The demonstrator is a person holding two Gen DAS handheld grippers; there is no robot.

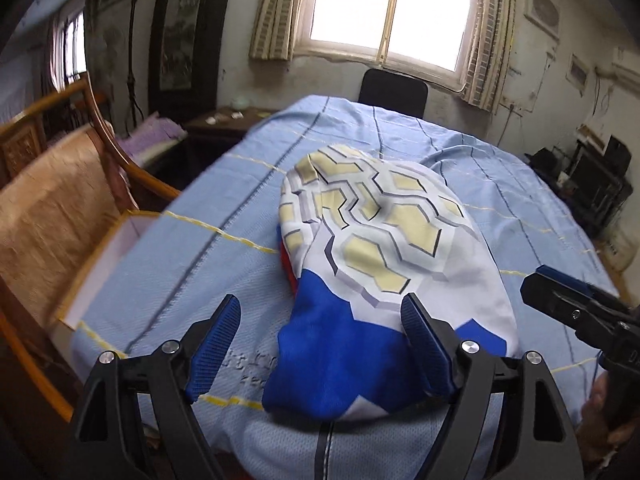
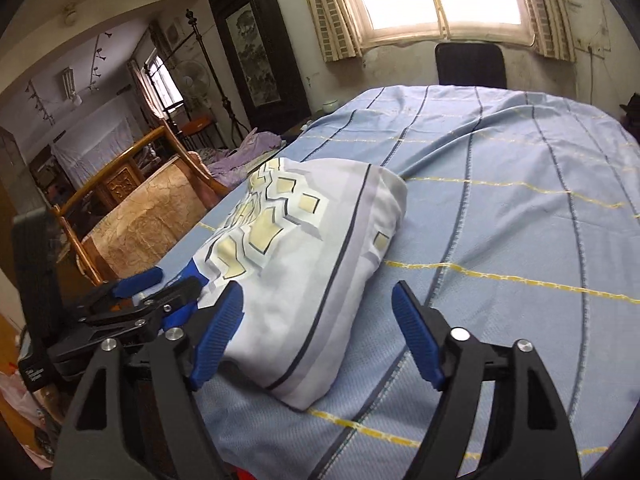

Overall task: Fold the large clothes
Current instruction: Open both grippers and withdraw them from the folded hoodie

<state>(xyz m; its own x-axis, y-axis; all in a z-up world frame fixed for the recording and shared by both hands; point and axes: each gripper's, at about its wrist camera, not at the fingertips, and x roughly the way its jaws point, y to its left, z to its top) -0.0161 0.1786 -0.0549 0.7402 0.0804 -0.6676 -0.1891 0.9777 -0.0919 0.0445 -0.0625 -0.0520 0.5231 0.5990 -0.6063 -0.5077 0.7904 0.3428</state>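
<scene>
Work surface was a table (image 1: 500,184) covered by a light blue cloth with dark blue lines and yellow dashed cross-lines; some wrinkling on the far right side. The folded garment (image 1: 372,264) lay on the cloth near the front edge, a rounded bundle: white with pale yellow hexagon shapes outlined in dark lines, a solid blue section at the near end, a sliver of red showing under its left edge.

Left gripper (image 1: 320,340) was spread wide, its blue-padded fingers straddling the blue end of the garment; nothing was clamped. The right pad looked close to or touching the fabric, contact could not be confirmed. Right gripper (image 2: 318,334) was likewise spread wide and held nothing; its left pad sat against the white side of the bundle, the right pad over bare cloth.

Room: bright window (image 1: 390,4) with striped curtains in the far wall, a black chair back (image 1: 394,90) just behind the table's far edge. A wooden-framed chair (image 1: 60,208) with a tan cushion stood to the left, just beside the table. A tall dark cabinet (image 2: 256,44) stood by the far left wall, purple fabric (image 2: 244,152) heaped below it. Dark equipment (image 1: 592,176) sat at far right; details too small to tell.
</scene>
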